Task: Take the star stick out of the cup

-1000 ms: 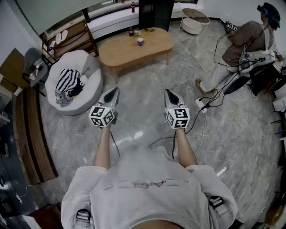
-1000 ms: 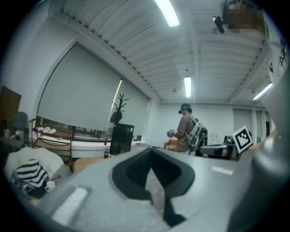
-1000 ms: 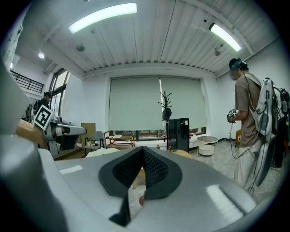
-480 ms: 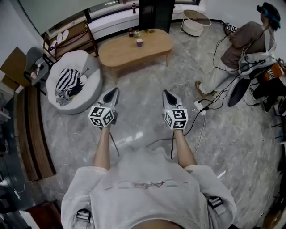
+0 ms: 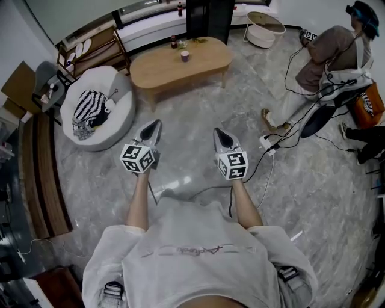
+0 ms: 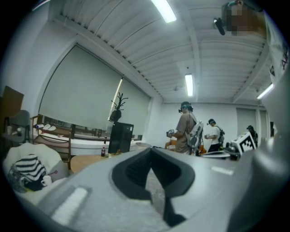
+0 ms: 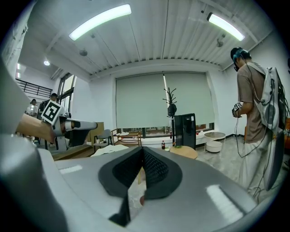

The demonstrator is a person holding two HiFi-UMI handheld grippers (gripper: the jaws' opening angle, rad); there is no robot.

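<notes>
A small purple cup stands on the oval wooden table far ahead across the floor. Whether a star stick is in it is too small to tell. My left gripper and right gripper hang side by side at waist height over the marble floor, well short of the table, each with its jaws closed to a point and nothing between them. The left gripper points toward the table's left end. Ahead of the right gripper lies the table.
A white beanbag holding a striped cloth lies left of the table. Cables and a power strip trail across the floor at right, near another person. A black cabinet and a bottle are behind the table.
The right gripper has drifted a little left and toward me. The table sits slightly higher in the head view, and an orange bag has appeared at the right edge.
</notes>
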